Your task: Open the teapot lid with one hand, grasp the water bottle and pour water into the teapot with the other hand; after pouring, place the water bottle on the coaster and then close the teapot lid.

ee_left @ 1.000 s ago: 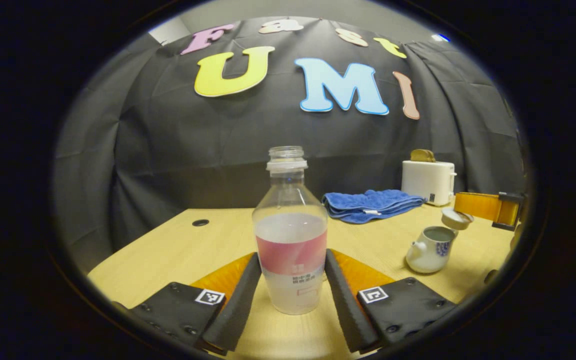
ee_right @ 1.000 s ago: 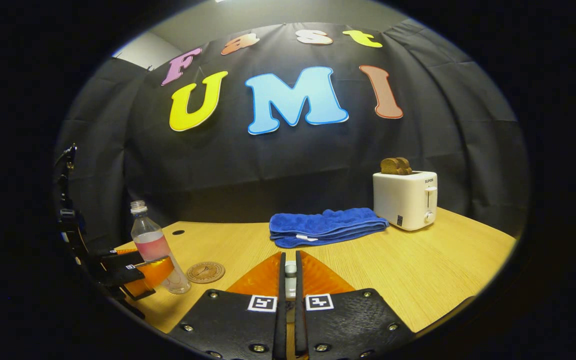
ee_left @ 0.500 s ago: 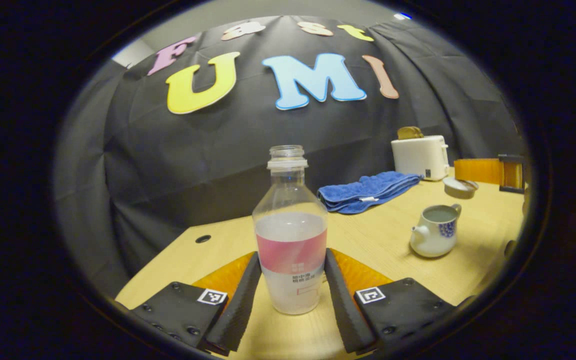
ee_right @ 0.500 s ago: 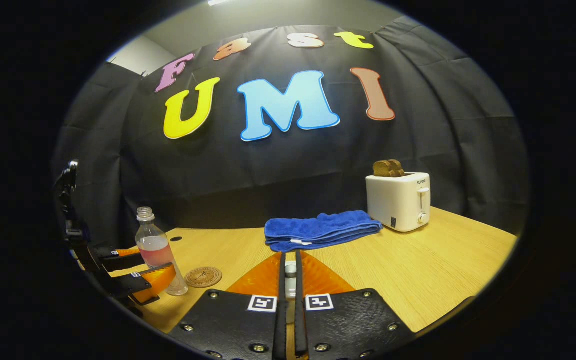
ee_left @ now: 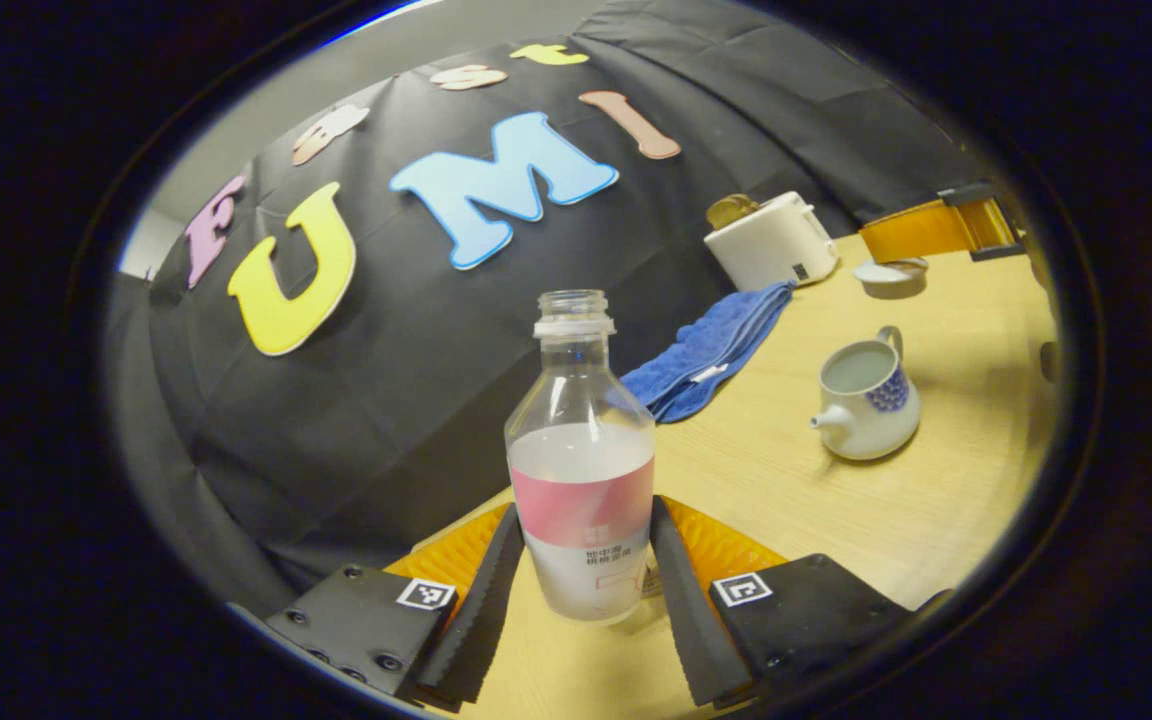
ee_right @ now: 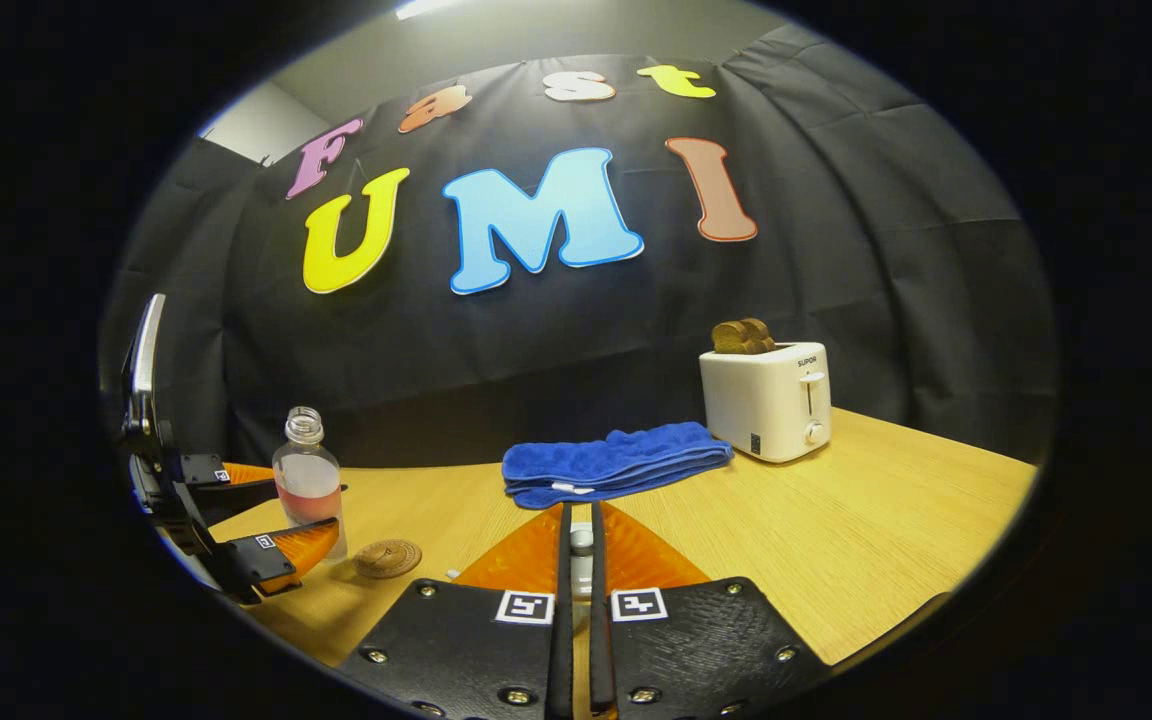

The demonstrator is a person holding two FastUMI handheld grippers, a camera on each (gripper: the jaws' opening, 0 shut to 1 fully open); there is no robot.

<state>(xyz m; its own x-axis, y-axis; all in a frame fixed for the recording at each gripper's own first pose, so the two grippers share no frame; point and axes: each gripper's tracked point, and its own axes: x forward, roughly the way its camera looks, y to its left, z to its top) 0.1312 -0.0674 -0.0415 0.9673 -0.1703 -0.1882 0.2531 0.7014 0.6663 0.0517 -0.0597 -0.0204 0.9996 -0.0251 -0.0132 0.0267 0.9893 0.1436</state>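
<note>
My left gripper (ee_left: 584, 510) is shut on a clear uncapped water bottle (ee_left: 581, 450) with a pink label, about half full and held just above the wooden table (ee_left: 936, 500). A white teapot (ee_left: 866, 395) with a blue pattern stands open to the right. Its lid (ee_left: 891, 277) hangs beyond it under a finger (ee_left: 926, 230) of my right gripper. In the right gripper view, my right gripper (ee_right: 581, 515) is shut on the lid's knob (ee_right: 582, 540). The bottle (ee_right: 308, 480) shows at the left in the left gripper (ee_right: 306, 505), beside a round brown coaster (ee_right: 387, 557).
A folded blue towel (ee_right: 616, 462) lies at the back of the table (ee_right: 836, 530). A white toaster (ee_right: 766, 400) with toast in it stands to the towel's right. The same towel (ee_left: 711, 350) and toaster (ee_left: 766, 240) appear behind the teapot.
My left gripper has raised the bottle off the table and rolled, so its view now tilts and looks down on the teapot. The right gripper holds the lid as before.
</note>
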